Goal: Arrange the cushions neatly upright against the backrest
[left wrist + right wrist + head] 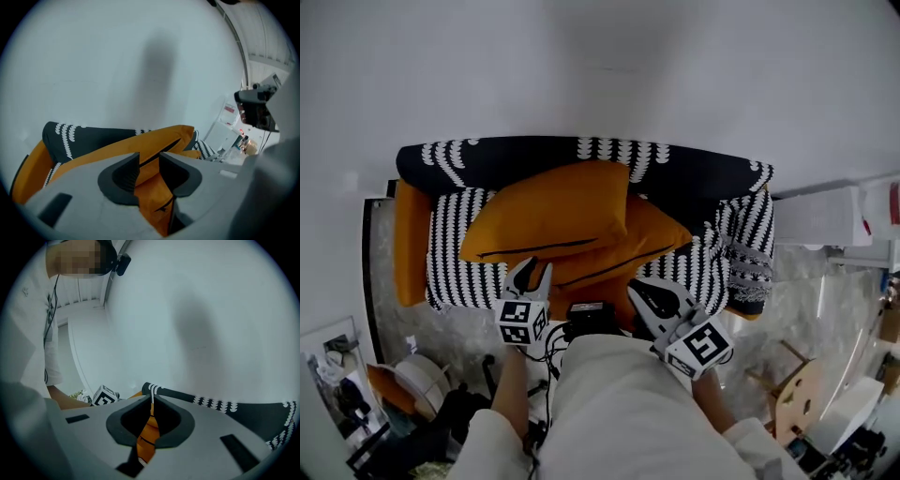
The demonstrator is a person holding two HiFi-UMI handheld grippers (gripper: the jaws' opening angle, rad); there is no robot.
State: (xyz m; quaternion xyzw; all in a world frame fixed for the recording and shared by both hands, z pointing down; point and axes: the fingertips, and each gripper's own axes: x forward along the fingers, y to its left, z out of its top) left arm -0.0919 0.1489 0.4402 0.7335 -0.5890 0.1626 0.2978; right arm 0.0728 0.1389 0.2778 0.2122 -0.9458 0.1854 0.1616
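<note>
A plain white wall (pixel 600 66) rises behind a small sofa (pixel 675 173) draped in a black cover with white scalloped stripes, and the floor (pixel 459 333) in front of it is grey and marbled. We stand at the front edge of the seat, with a white boxy unit (pixel 825 216) off to the sofa's right.

Two orange fabric cushions lie piled on the middle of the seat. The upper orange cushion (pixel 553 211) rests slanted across the lower orange cushion (pixel 647 234), its far edge leaning on the backrest and its black zip line facing us. Neither stands upright. Orange also shows at the sofa's left end (pixel 411 244); we cannot tell whether that is a third cushion or the arm itself.

Our left gripper (pixel 530 274) hangs at the near edge of the upper cushion with its jaws parted. In its own view, the left gripper (pixel 149 161) frames the orange fabric (pixel 154 140) and zip in the gap, and the pads do not press on it.

Our right gripper (pixel 639 287) sits just beside the lower cushion's near corner. In its own view, the right gripper (pixel 152 401) has its jaws closed tip to tip, with orange showing behind them. We cannot tell whether any fabric is caught.
</note>
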